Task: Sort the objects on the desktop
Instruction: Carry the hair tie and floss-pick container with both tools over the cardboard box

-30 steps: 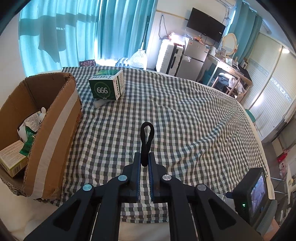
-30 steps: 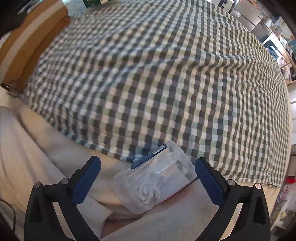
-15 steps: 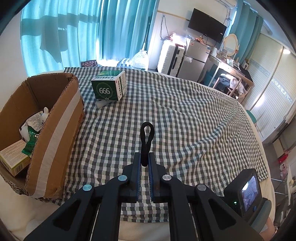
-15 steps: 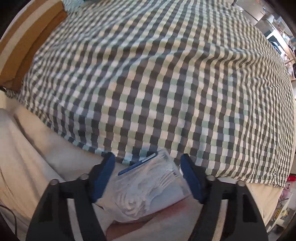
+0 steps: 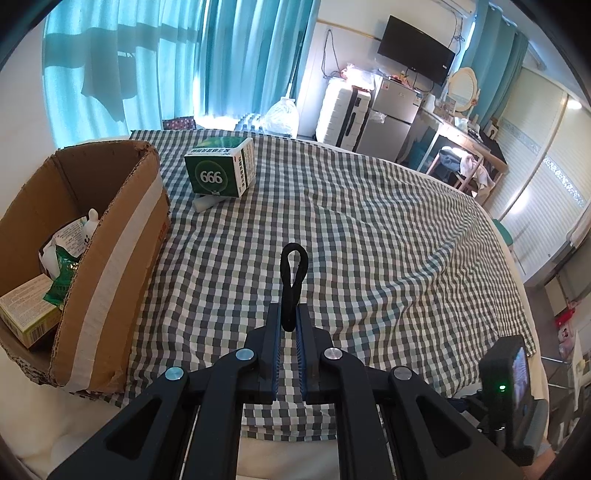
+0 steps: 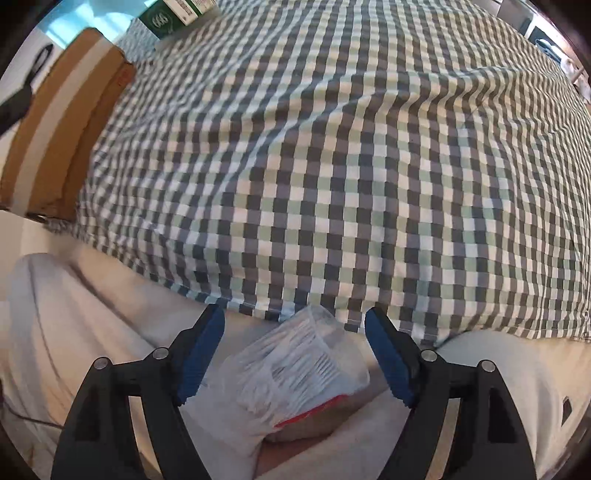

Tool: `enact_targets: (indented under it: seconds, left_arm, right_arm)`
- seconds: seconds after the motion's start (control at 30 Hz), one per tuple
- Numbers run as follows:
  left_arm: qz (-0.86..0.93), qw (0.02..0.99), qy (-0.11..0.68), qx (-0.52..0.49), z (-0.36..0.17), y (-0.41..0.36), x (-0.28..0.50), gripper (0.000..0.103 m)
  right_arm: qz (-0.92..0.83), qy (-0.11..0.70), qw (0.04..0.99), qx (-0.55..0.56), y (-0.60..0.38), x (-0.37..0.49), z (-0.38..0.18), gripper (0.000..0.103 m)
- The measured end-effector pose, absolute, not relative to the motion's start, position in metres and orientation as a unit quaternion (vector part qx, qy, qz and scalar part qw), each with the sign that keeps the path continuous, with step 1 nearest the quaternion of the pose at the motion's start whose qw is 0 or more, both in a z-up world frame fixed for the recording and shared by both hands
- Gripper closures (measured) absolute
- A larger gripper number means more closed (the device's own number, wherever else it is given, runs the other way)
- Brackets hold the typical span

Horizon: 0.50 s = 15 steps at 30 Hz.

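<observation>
My left gripper (image 5: 289,310) is shut on a black elastic loop (image 5: 293,266), which sticks up from between the pads above the checked cloth (image 5: 369,240). My right gripper (image 6: 294,317) points steeply down at the near edge of the bed. Its jaws are opening, and a clear bag of cotton swabs (image 6: 299,362) lies between them, clear of both blue pads (image 6: 201,347). An open cardboard box (image 5: 110,236) stands at the left with small packets inside. A green box marked 666 (image 5: 218,173) sits behind it on the cloth.
A small white object (image 5: 205,202) lies under the green box's front edge. The cardboard box (image 6: 62,122) and green box (image 6: 173,14) show at the right wrist view's upper left. Bare white bedding (image 6: 92,314) borders the cloth's near edge. Furniture lines the far wall.
The right jaws closed in around the swab bag, then widened again. That gripper shifted and rolled a little, and the bag now lies turned. The left gripper and its loop stayed put.
</observation>
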<state>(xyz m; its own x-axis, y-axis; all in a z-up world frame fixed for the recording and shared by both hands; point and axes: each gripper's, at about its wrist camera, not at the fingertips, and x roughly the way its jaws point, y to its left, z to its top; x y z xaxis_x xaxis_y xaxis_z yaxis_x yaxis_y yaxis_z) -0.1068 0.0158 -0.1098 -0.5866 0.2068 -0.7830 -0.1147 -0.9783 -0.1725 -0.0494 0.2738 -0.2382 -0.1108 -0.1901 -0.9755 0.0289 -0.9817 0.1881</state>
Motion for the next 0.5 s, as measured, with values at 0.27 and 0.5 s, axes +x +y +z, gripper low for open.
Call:
enact_targets:
  seconds: [0.27, 0.5]
  left_arm:
    - [0.888, 0.090, -0.057, -0.447, -0.111, 0.012, -0.107, 0.096]
    - [0.889, 0.087, -0.061, -0.446, -0.109, 0.006, -0.106, 0.096]
  right_arm:
    - [-0.734, 0.088, 0.164, 0.653, 0.249, -0.034, -0.216, 0.003]
    - [-0.691, 0.254, 0.160, 0.658, 0.209, -0.023, -0.236, 0.002]
